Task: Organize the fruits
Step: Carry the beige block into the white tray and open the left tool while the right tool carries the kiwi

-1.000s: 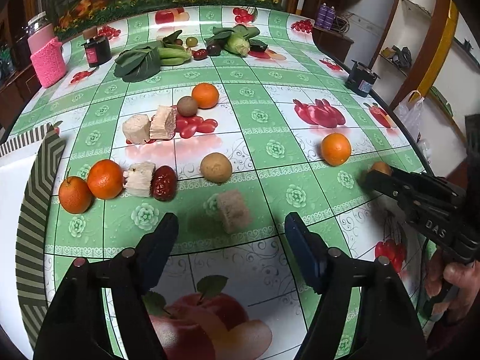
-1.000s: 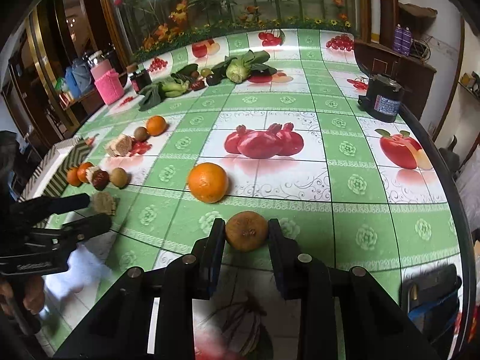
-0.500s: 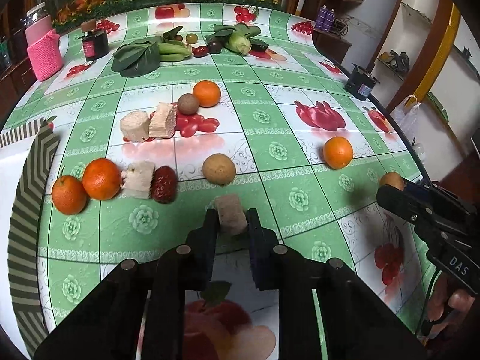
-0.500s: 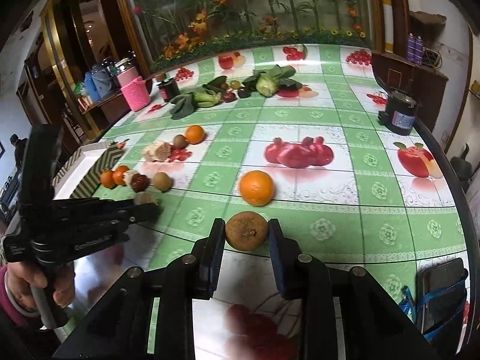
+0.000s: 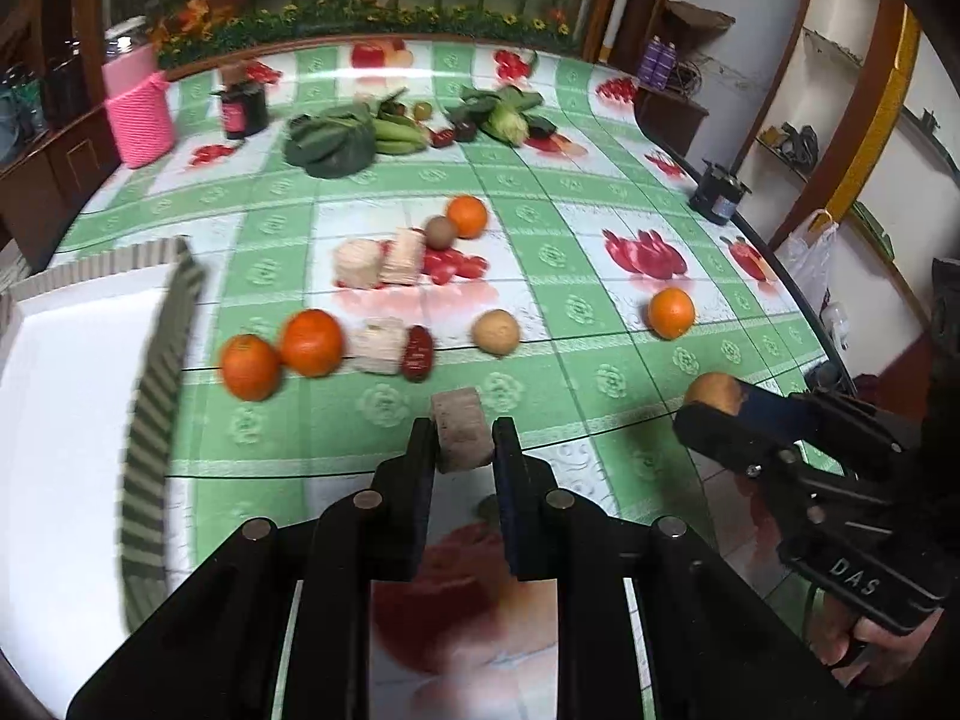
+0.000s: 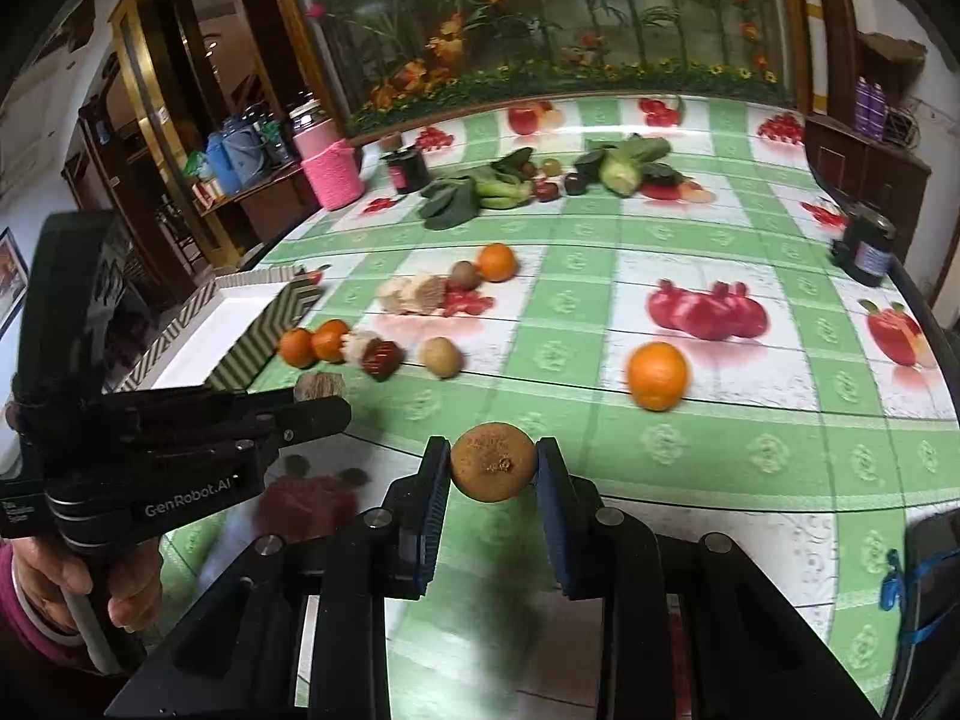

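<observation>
My left gripper (image 5: 463, 441) is shut on a pale brown cut chunk (image 5: 459, 429), held just above the green checked tablecloth. My right gripper (image 6: 493, 465) is shut on a brown kiwi (image 6: 493, 461), also lifted off the cloth. From the right wrist view the left gripper (image 6: 327, 402) shows at the left with the chunk (image 6: 318, 385) at its tip. On the cloth lie two oranges (image 5: 279, 351), a white chunk (image 5: 378, 345), a dark red date (image 5: 418, 353), a tan round fruit (image 5: 495, 331) and a lone orange (image 5: 671, 313).
A white box with a zigzag-patterned rim (image 5: 159, 330) sits at the left edge. Two more pale chunks, a kiwi and an orange (image 5: 467, 216) lie further back. Leafy vegetables (image 5: 336, 141), a pink knitted jar (image 5: 141, 117) and dark jars stand at the far side.
The left gripper closed on the brown chunk and lifted it off the cloth. The right gripper carried the kiwi up and leftward, toward the left gripper.
</observation>
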A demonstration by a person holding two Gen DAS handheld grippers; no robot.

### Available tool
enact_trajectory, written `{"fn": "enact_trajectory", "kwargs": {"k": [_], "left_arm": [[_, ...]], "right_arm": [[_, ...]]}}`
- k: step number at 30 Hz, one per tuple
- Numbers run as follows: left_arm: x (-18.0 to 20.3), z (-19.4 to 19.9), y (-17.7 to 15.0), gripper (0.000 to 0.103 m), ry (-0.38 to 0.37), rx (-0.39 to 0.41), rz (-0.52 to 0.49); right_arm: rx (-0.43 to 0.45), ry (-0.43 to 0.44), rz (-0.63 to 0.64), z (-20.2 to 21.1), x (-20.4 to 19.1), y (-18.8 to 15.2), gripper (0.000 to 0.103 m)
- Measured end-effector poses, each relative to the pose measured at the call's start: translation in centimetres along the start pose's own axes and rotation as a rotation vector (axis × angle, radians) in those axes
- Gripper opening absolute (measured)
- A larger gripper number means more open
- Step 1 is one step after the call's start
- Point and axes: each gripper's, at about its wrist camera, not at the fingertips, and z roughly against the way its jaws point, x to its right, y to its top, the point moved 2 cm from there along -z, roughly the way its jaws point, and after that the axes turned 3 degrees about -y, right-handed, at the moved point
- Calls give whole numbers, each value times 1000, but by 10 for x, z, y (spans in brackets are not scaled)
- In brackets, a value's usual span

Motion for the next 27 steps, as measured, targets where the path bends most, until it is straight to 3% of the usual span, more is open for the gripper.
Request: {"fn": "enact_trajectory", "kwargs": {"k": [17,27], "left_arm": [[-92,67,-3,16,86,50,86],[-160,72,5,16,158,32,161]], "right_arm": [[1,131,158,-25,-111,29,29],[-21,197,231,-56,-168,52,32]]}}
